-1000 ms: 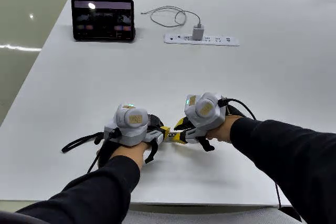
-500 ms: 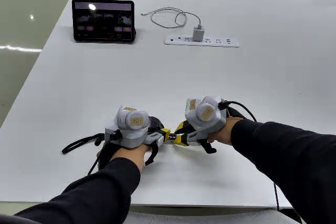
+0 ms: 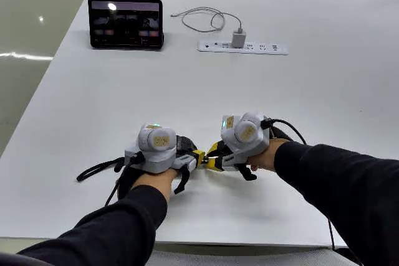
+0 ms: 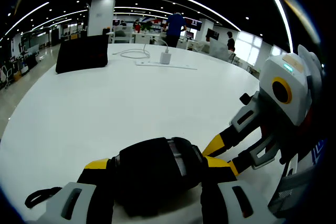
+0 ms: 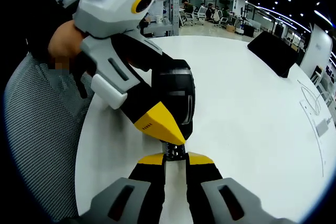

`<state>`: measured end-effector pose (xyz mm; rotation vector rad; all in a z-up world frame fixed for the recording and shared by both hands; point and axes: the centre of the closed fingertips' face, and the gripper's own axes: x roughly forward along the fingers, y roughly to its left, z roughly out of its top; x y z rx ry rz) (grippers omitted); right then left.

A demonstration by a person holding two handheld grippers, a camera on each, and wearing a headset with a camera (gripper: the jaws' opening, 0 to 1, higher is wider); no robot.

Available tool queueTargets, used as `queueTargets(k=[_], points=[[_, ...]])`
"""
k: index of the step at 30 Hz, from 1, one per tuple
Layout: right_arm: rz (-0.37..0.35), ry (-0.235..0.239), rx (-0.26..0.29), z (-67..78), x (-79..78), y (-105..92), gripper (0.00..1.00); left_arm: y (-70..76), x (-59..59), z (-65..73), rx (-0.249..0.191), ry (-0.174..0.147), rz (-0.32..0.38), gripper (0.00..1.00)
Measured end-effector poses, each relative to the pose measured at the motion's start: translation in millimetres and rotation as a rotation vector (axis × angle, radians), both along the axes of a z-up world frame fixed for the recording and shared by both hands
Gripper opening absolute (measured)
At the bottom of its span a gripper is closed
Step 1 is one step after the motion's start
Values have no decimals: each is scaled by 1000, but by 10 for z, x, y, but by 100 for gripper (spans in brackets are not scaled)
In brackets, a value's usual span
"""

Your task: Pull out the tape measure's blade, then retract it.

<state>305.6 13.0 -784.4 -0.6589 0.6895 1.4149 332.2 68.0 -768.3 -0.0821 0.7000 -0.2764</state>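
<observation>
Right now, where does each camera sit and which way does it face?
Head view: on the headset, facing forward and down over the white table; black sleeves, left tool, right tool show.
Left gripper view: rides the left tool, looking along its jaws past the round black tape measure, across the table, black tablet at upper left; right tool at right.
Right gripper view: rides the right tool, facing the left tool and its hand; jaws closed on the metal blade end.
Shared: both gripper views show the tape measure.

Smooth matt table [image 3: 299, 91], plastic tape measure [image 4: 152, 174]
</observation>
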Motion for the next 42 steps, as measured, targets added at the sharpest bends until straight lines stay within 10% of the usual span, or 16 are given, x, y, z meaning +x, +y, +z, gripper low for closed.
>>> queueTargets(k=[37, 42], points=[[-7, 4, 31, -30, -5, 126, 11, -3, -10, -5, -7, 9, -8, 64], [-26, 6, -41, -138, -23, 57, 11, -7, -17, -3, -5, 11, -17, 64]])
